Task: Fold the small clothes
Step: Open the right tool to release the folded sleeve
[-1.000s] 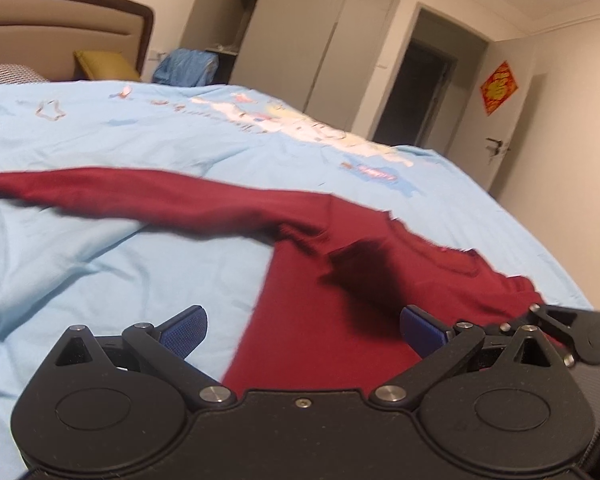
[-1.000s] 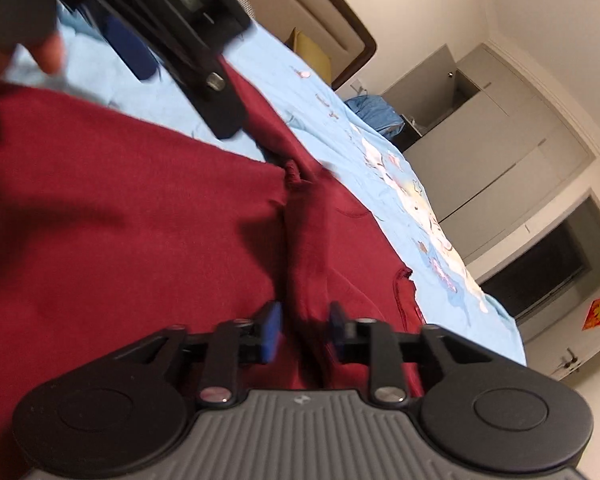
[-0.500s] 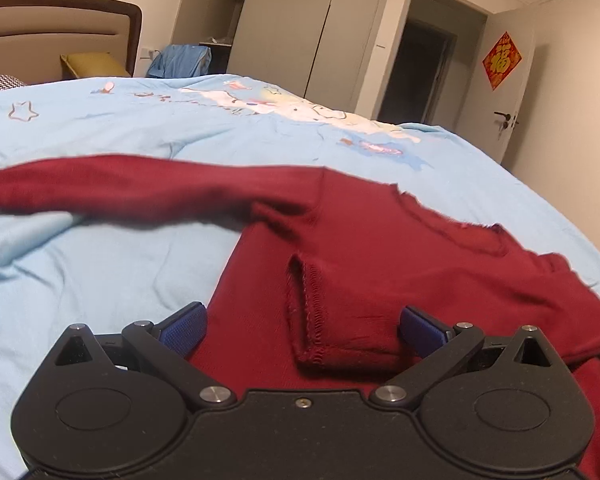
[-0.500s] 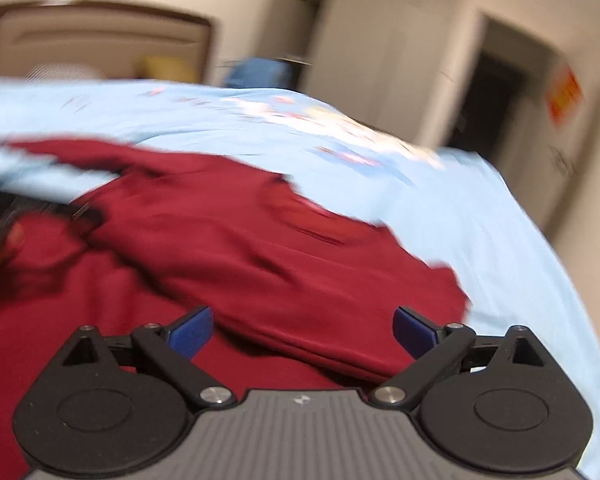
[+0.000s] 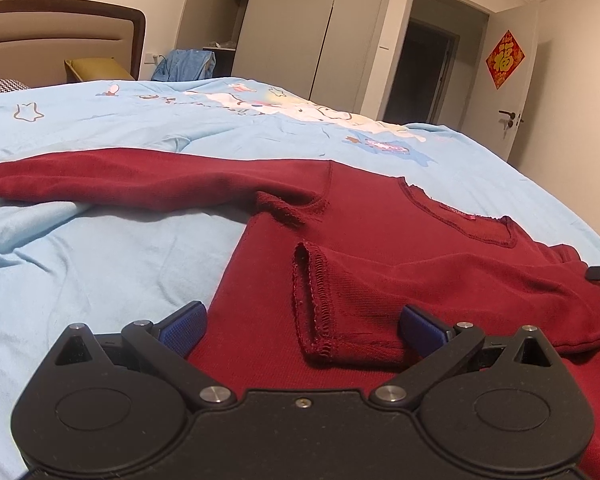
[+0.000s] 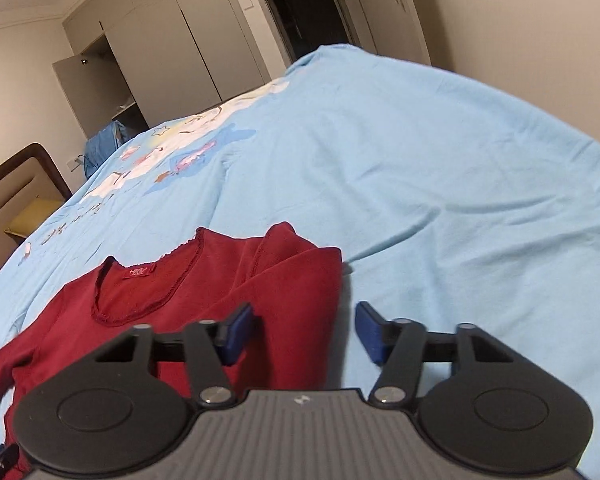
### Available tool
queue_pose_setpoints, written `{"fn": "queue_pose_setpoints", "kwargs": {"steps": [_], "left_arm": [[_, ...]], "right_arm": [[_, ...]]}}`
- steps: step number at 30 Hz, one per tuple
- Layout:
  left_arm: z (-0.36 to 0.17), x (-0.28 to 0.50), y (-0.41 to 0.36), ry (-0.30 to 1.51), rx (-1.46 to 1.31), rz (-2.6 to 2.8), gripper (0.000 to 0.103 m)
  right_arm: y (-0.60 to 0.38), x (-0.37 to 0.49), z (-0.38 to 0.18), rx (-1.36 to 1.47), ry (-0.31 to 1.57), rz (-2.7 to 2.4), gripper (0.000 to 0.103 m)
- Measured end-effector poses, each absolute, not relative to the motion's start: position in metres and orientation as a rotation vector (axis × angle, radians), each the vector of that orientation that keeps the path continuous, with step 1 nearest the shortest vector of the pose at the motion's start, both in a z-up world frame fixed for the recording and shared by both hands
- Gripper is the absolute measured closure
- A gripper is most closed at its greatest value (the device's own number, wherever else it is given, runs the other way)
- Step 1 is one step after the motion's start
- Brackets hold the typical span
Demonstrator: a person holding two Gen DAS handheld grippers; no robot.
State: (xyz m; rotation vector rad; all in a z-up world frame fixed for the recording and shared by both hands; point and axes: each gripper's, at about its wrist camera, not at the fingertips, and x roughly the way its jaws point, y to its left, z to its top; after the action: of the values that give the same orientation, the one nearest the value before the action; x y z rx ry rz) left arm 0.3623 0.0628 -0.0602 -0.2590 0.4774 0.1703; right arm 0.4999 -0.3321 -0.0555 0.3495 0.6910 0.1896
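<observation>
Released now, the red shirt's (image 5: pixel 400 240) sleeve lies folded across its body on the bed (image 6: pixel 440 160); left hand-held gripper (image 5: pixel 302 326) and right hand-held gripper (image 6: pixel 304 330) both gape wide, empty.

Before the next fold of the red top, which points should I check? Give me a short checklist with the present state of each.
1. Left gripper open and holding nothing: ok.
2. Right gripper open and holding nothing: ok.
3. One sleeve already folded across the red top: ok.
4. Other sleeve folded in: not ok, it lies stretched out on the blue sheet.
5. Neckline flat: ok.
6. Bottom hem straight: cannot tell, hidden below the grippers.
</observation>
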Motion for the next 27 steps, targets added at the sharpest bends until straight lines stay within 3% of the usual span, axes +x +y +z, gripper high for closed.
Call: {"fn": "queue_pose_setpoints", "kwargs": {"steps": [1,3,6,9,12,14,16,22,27], "left_arm": [[-0.060,0.362,0.063,0.477,-0.261,0.171,0.001],[-0.061,0.362,0.063,0.480,-0.266,0.178,0.000],[-0.061,0.362,0.064,0.480,-0.274,0.177,0.001],[-0.061,0.362,0.063,0.483,-0.268,0.180,0.000],[-0.061,0.363,0.063,0.483,-0.268,0.180,0.000],[-0.061,0.362,0.062,0.483,-0.269,0.180,0.000],[-0.061,0.362,0.062,0.483,-0.268,0.180,0.000],[-0.061,0.362,0.062,0.483,-0.268,0.180,0.000],[-0.061,0.362,0.062,0.483,-0.268,0.180,0.001]], "right_arm": [[-0.332,0.502,-0.057,0.349,0.695,0.194,0.078],[-0.330,0.501,-0.053,0.306,0.667,0.177,0.091],[-0.324,0.487,-0.040,0.180,0.557,0.123,0.095],[-0.327,0.485,-0.042,0.163,0.580,0.120,0.095],[-0.331,0.481,-0.047,0.163,0.606,0.137,0.091],[-0.338,0.472,-0.045,0.197,0.598,0.139,0.080],[-0.343,0.460,-0.042,0.189,0.582,0.145,0.063],[-0.350,0.400,-0.042,0.018,0.543,0.153,0.052],[-0.340,0.359,-0.056,-0.145,0.537,0.191,0.051]]}}
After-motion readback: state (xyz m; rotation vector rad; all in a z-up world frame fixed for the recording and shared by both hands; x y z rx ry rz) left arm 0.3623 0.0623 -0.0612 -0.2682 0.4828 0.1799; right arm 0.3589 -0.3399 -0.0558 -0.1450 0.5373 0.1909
